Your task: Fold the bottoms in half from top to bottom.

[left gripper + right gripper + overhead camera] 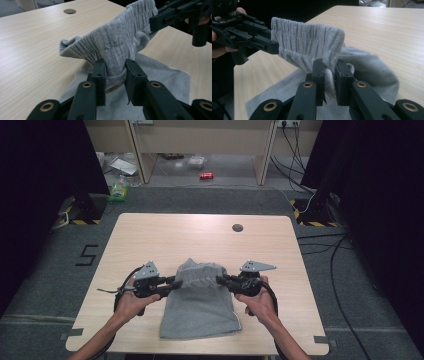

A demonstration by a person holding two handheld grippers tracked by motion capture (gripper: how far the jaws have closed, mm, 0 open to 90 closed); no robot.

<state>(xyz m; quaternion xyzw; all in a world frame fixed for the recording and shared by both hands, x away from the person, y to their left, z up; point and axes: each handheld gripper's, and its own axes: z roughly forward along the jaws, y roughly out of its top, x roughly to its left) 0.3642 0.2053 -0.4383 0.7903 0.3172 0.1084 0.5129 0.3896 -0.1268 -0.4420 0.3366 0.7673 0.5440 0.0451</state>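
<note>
Grey shorts (hem flat, seen from above) clamped by both grippers.

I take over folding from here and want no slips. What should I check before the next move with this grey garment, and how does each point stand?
1. Left gripper shut on the ribbed waistband: ok.
2. Right gripper shut on the same waistband, at its other end: ok.
3. Waistband lifted off the table, the rest of the grey garment lying on it: ok.
4. Waistband stretched flat between the grippers: not ok, it bunches and sags.
5. Lower hem lying smooth: cannot tell, one near corner looks rumpled.
6. Bare table beyond the garment for laying it down: ok.
</note>
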